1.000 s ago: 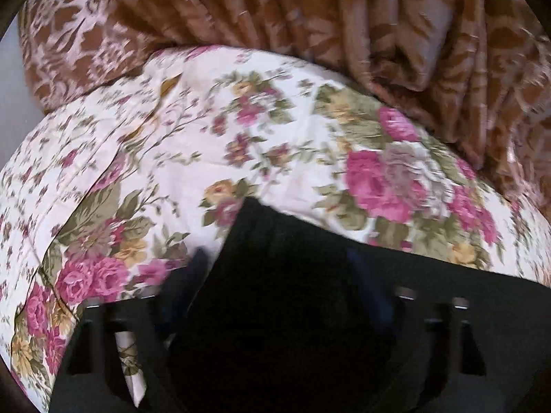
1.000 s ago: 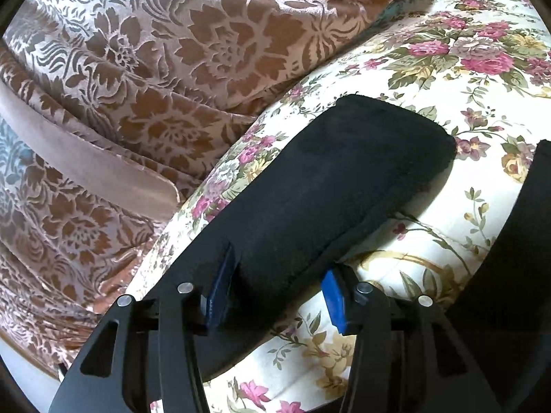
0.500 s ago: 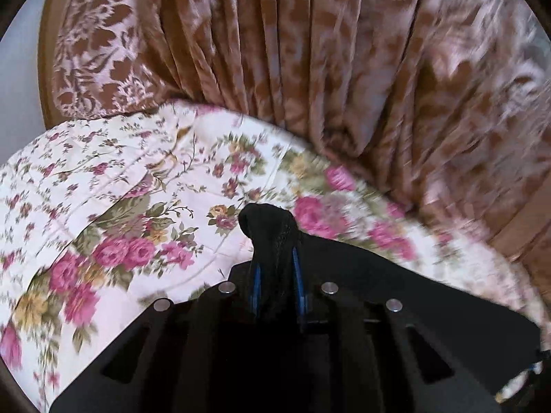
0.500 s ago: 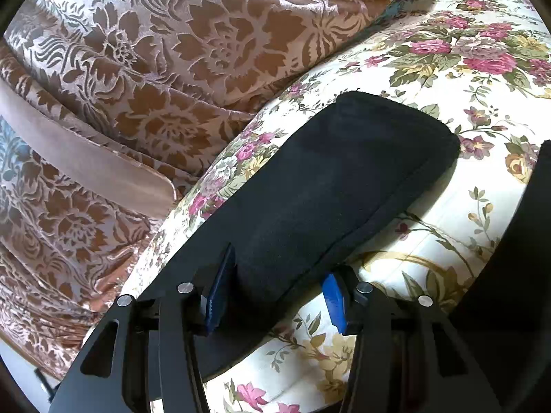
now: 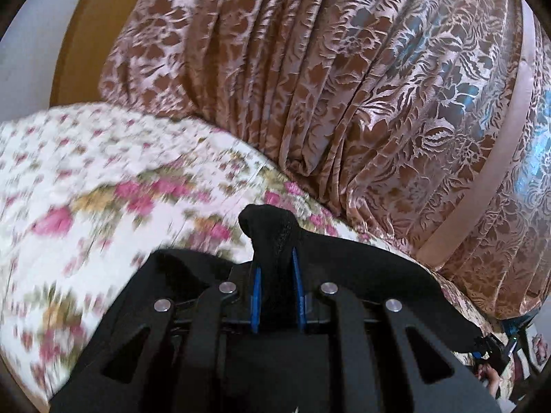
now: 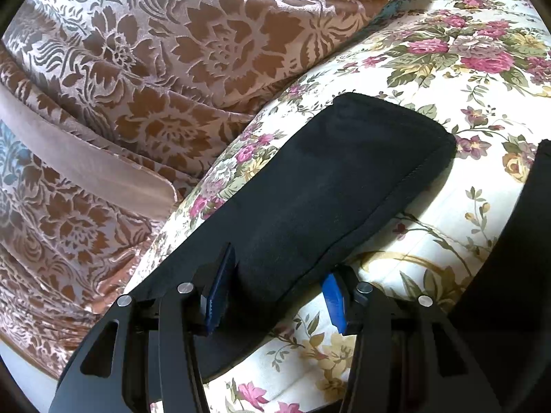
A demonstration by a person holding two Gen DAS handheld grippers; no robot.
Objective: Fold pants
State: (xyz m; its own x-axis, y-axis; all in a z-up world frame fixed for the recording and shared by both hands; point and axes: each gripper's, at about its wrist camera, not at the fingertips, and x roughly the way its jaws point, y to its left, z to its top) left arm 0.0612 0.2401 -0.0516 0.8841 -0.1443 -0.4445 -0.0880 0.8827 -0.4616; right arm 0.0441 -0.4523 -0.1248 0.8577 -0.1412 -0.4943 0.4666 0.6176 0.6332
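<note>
Your black pants (image 6: 330,186) lie on the floral bedspread (image 6: 482,69), one leg running its long axis from the lower left of the right wrist frame up to a stitched hem at center right, a second dark stretch of fabric filling the right edge. Your right gripper (image 6: 272,292) stands spread, blue pads straddling that leg without closing on it. Your left gripper (image 5: 277,292) pinches a bunched peak of the pants between nearly closed pads at lower center, with the brown patterned curtain (image 5: 344,86) hanging behind the bedspread.
</note>
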